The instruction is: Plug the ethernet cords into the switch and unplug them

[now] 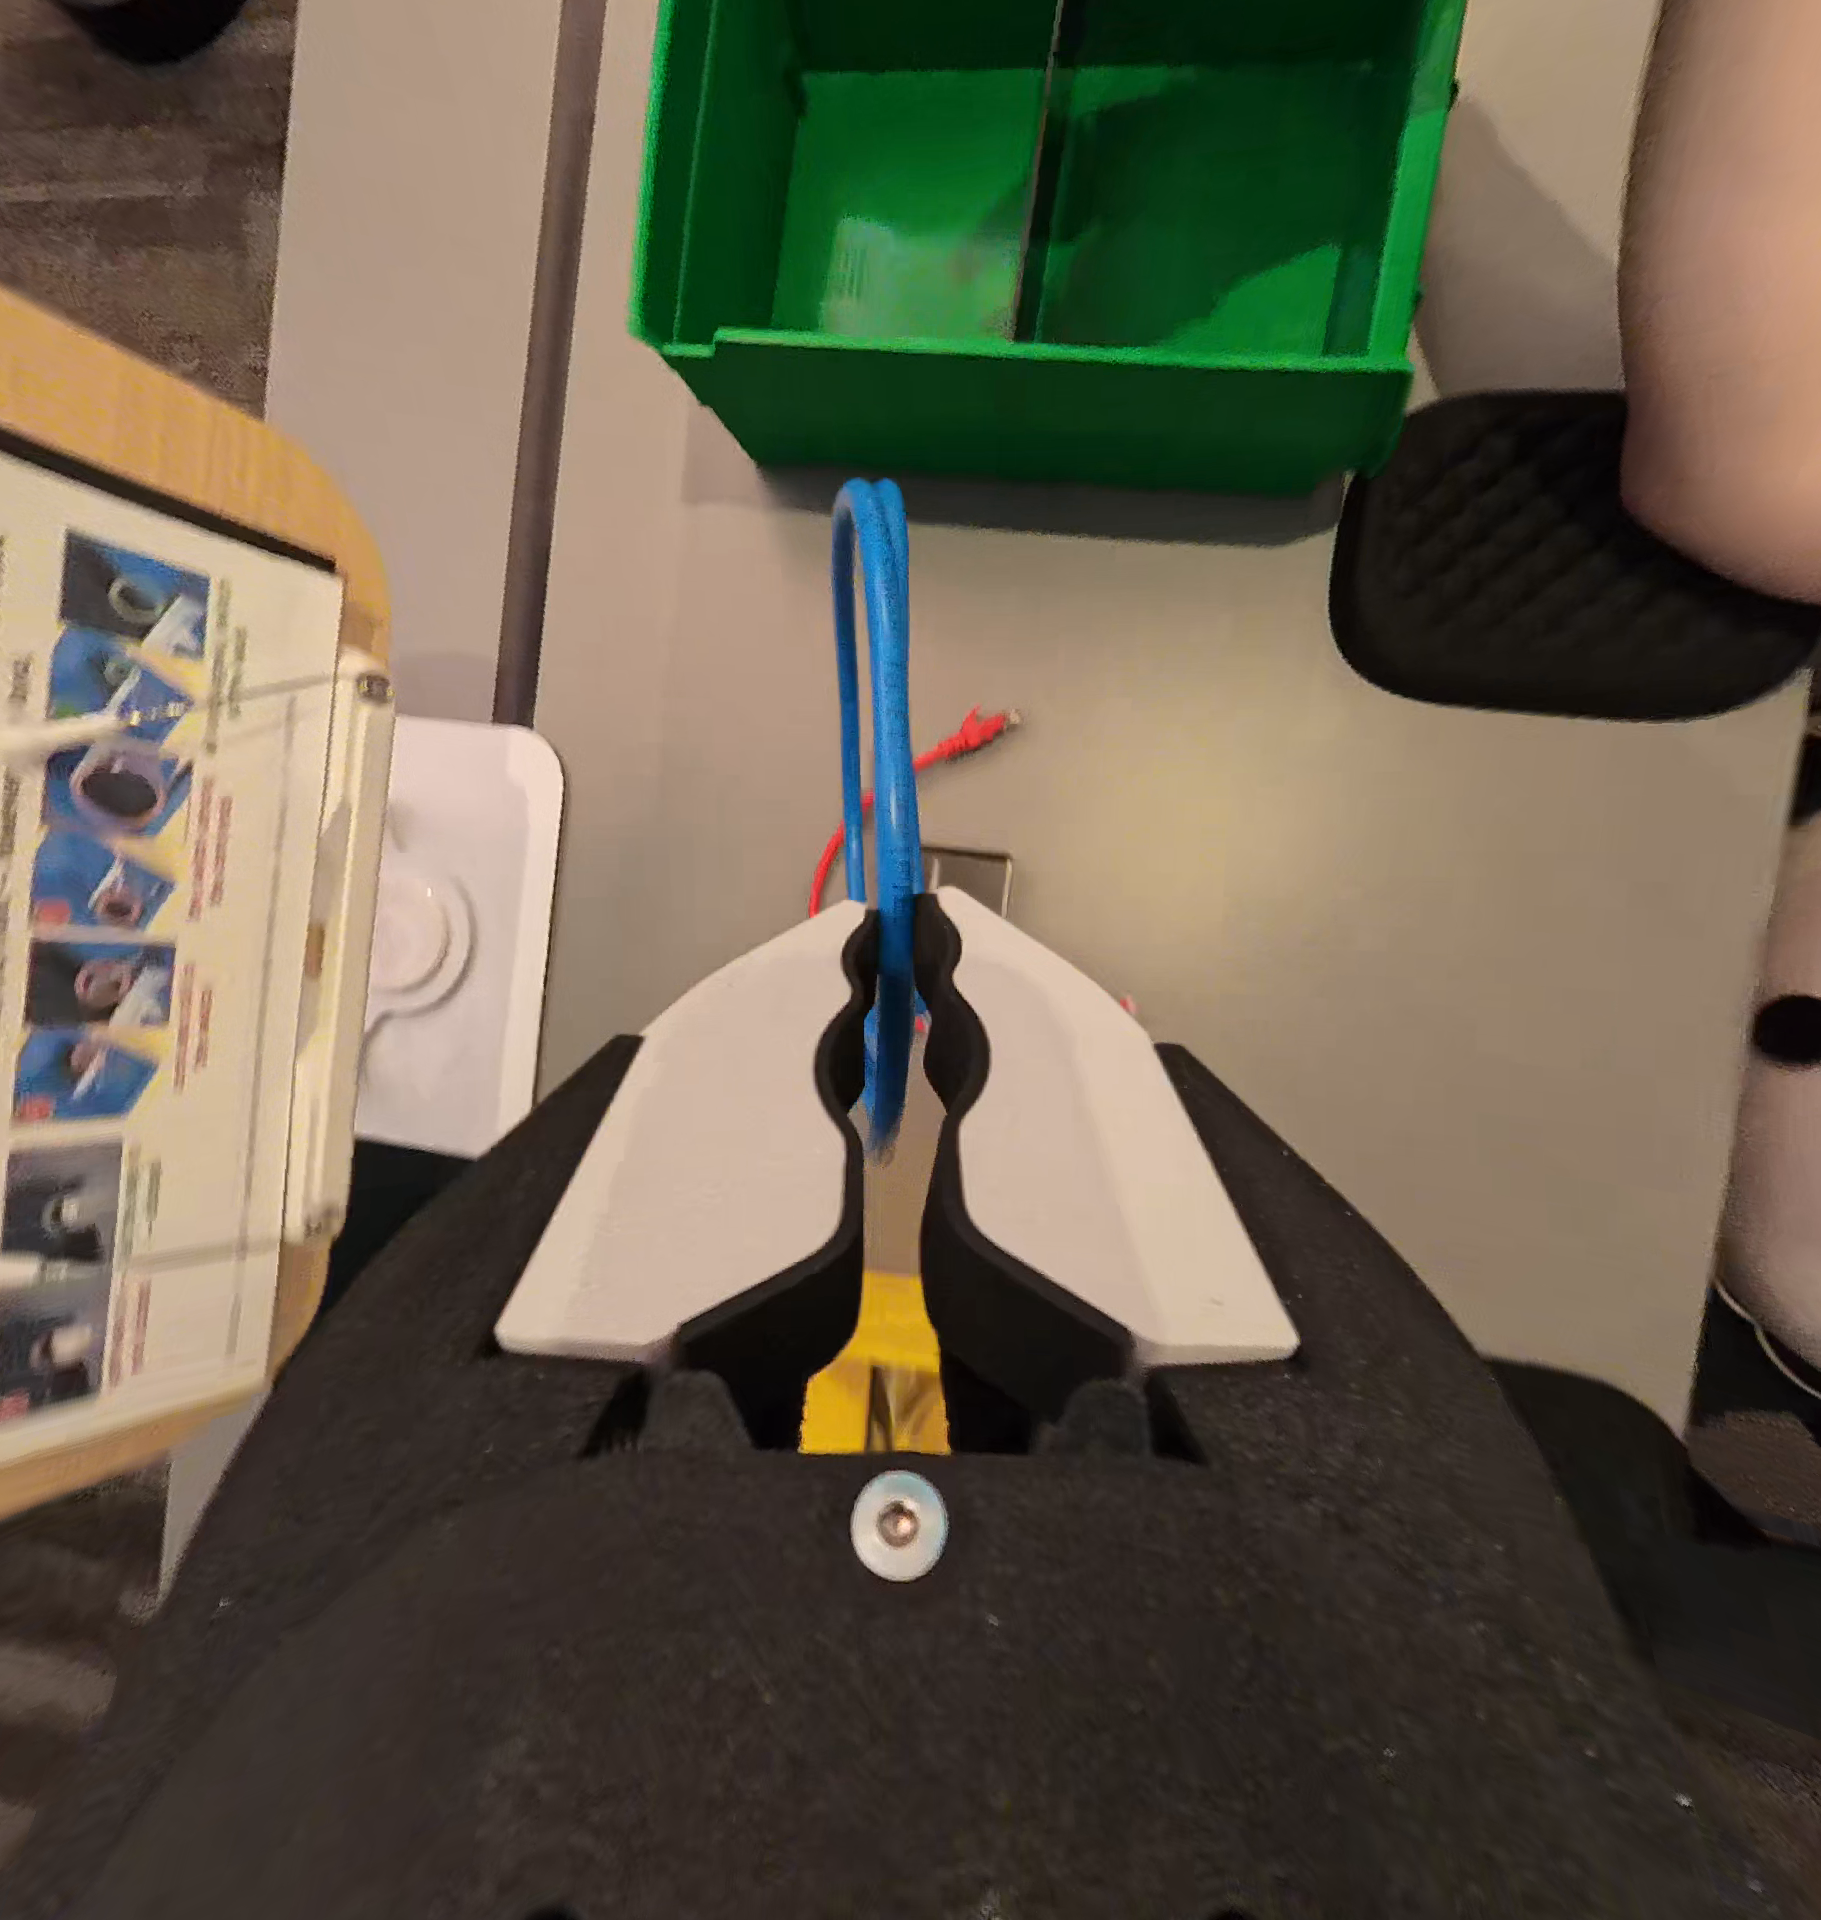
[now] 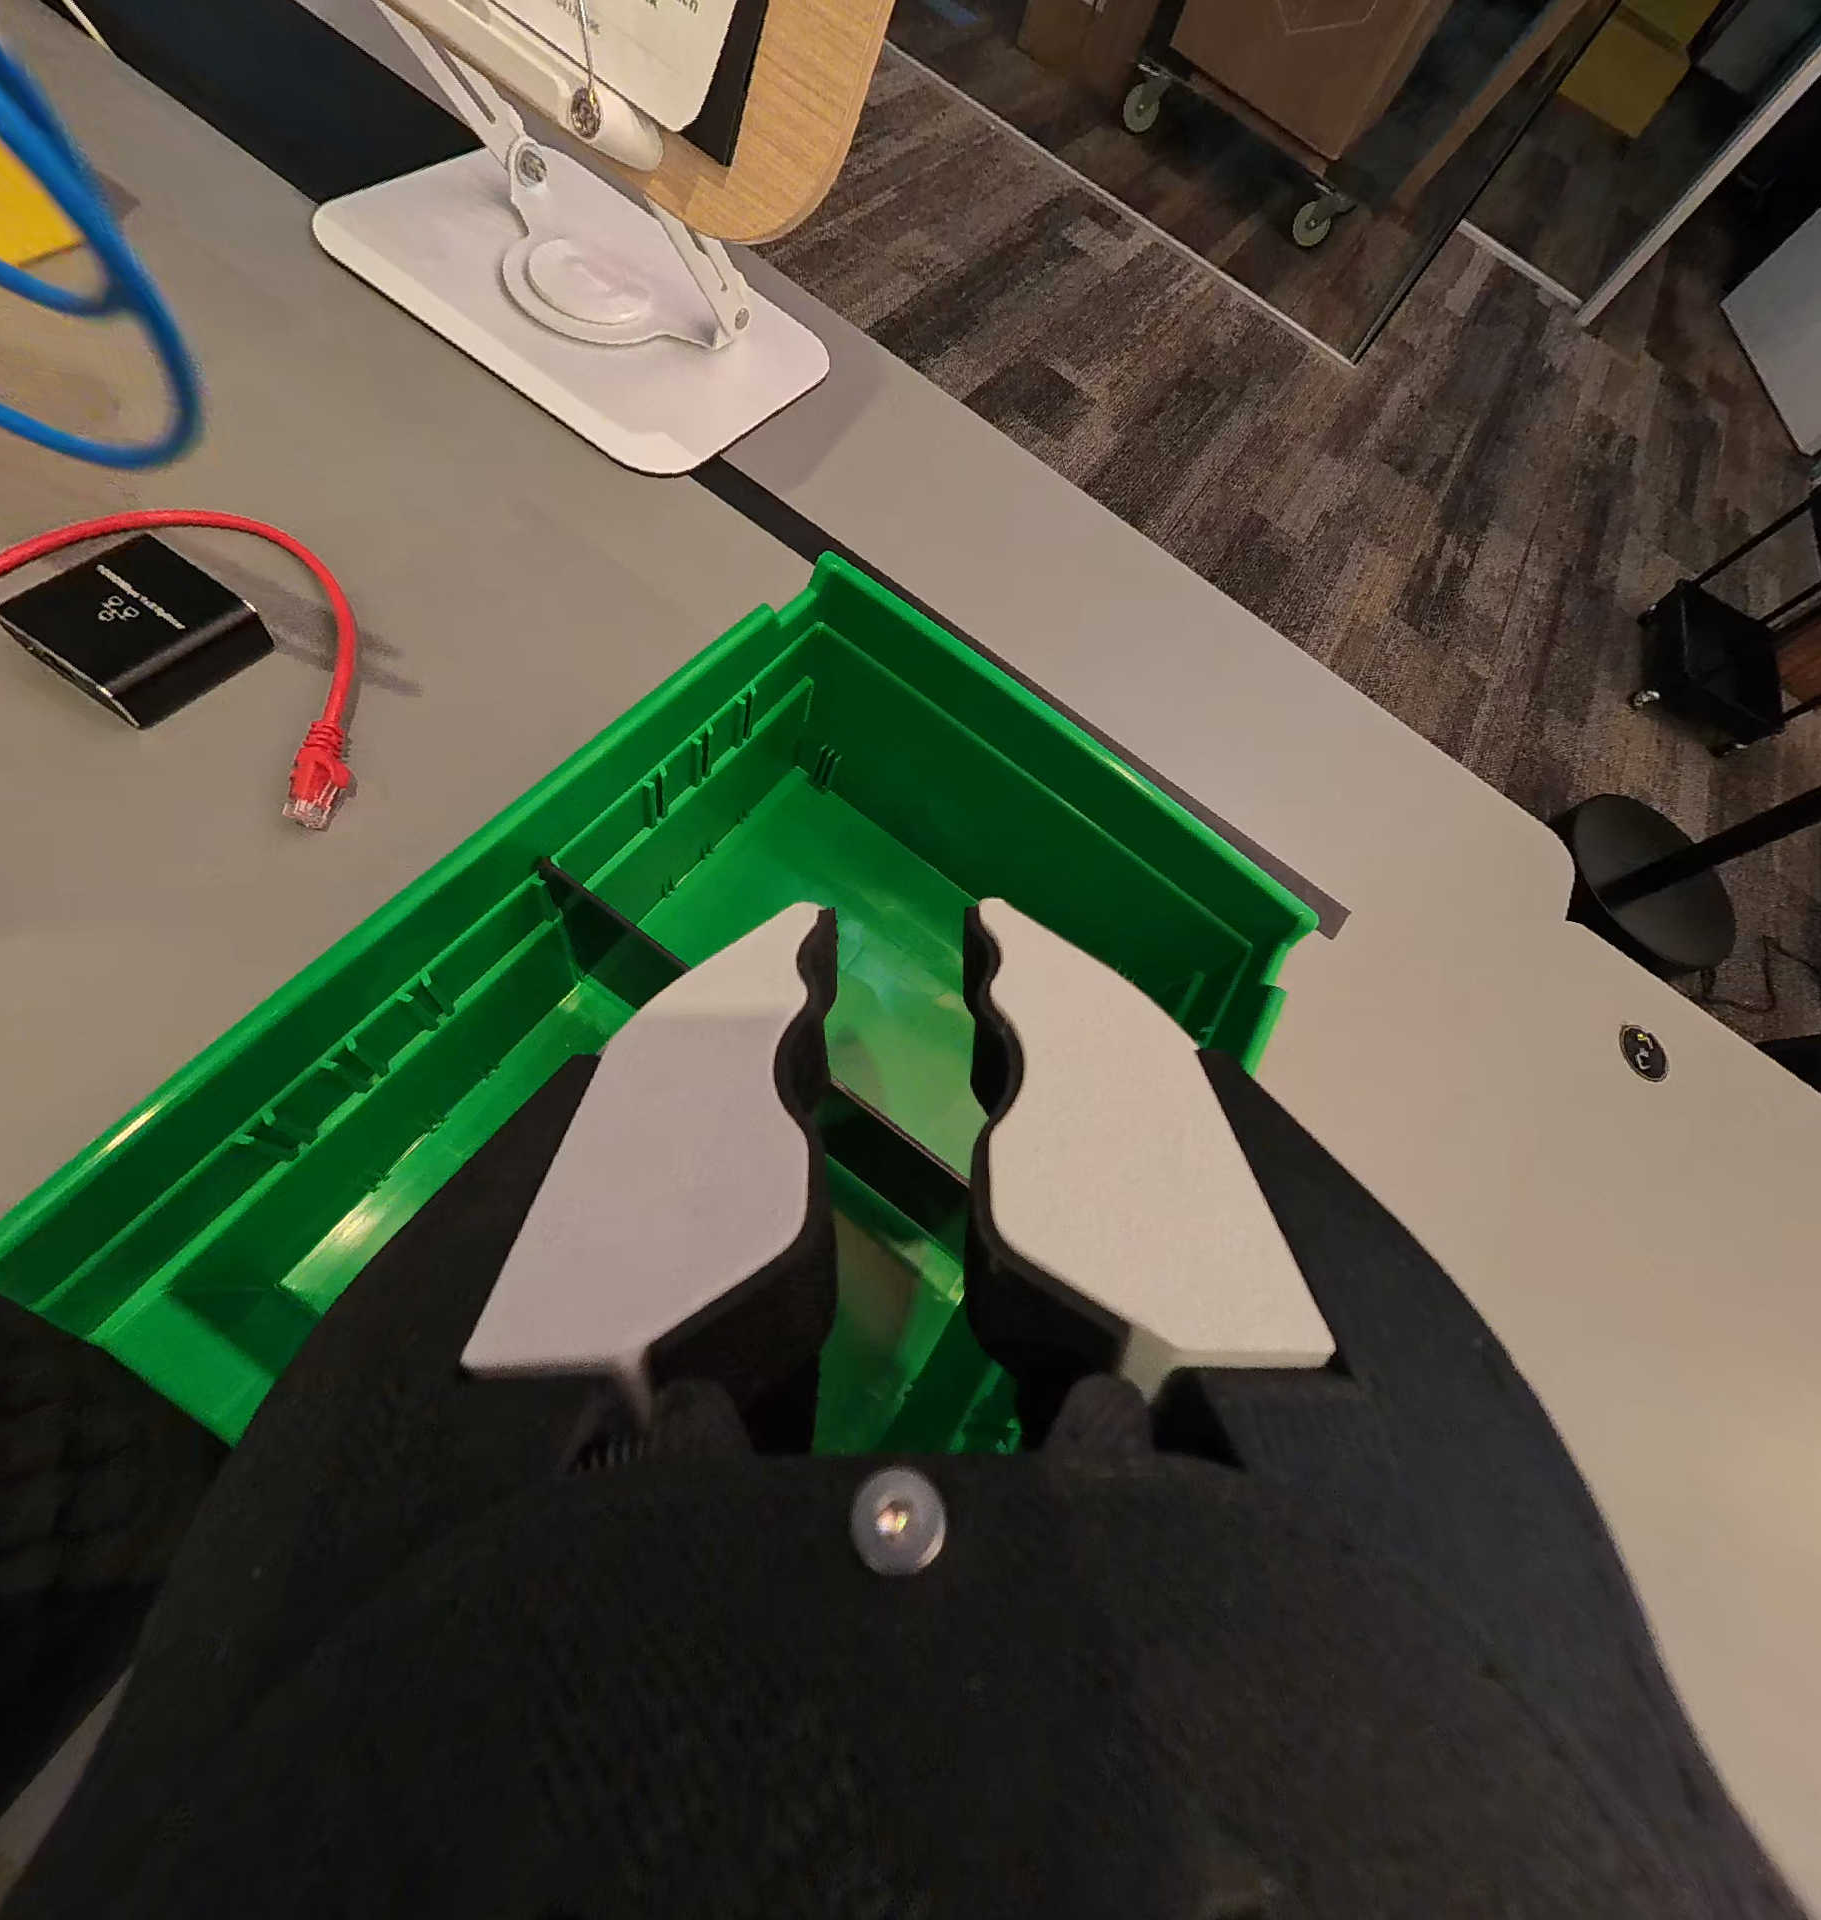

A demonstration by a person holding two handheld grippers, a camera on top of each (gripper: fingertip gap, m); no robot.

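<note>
The gray tabletop [image 2: 532, 582] holds a green bin [image 2: 1041, 831] and the black switch [image 2: 132, 634], with nothing plugged in yet. The left claw [image 1: 893, 925] squeezes the blue cord [image 1: 875, 665], the right claw [image 2: 901, 925] hangs open over the bin, and the red cord [image 2: 340, 665] lies loose beside the switch.

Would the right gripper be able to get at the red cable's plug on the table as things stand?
Probably yes. The right gripper is open and holds nothing, above the green bin. The red cable's plug lies bare on the table beside that bin, nothing on it.

Even indoor light, soft shadows; wide-angle bending at edges; motion blur on poster [image 1: 106, 935], blue cable [image 2: 106, 312].
</note>
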